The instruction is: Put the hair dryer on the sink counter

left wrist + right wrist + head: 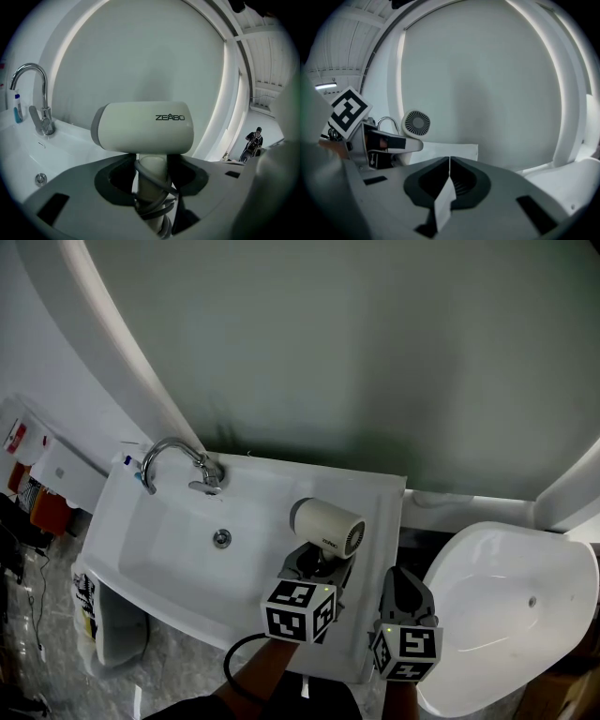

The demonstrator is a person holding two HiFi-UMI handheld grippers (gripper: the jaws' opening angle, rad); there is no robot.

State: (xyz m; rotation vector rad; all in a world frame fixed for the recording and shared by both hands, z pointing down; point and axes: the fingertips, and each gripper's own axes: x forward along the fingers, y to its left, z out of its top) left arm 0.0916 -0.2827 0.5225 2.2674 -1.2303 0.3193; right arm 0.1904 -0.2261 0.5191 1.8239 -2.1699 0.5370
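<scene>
A cream hair dryer [326, 526] hangs just above the right side of the white sink counter [373, 495], barrel level and rear grille facing right. My left gripper [319, 563] is shut on its handle. In the left gripper view the handle [152, 180], with the grey cord wound round it, sits between the jaws below the barrel [143, 127]. To the right, my right gripper [401, 582] hovers over the counter's right edge. Its jaws [449, 161] meet with nothing between them. From there the dryer's grille [417, 123] shows at the left.
A chrome faucet [183, 460] stands at the basin's back left, with a drain [221, 538] below it and a small blue-capped bottle [17, 108] beside it. A white toilet [506, 606] sits to the right of the counter. A bin [108, 629] stands at the lower left. A curved wall rises behind.
</scene>
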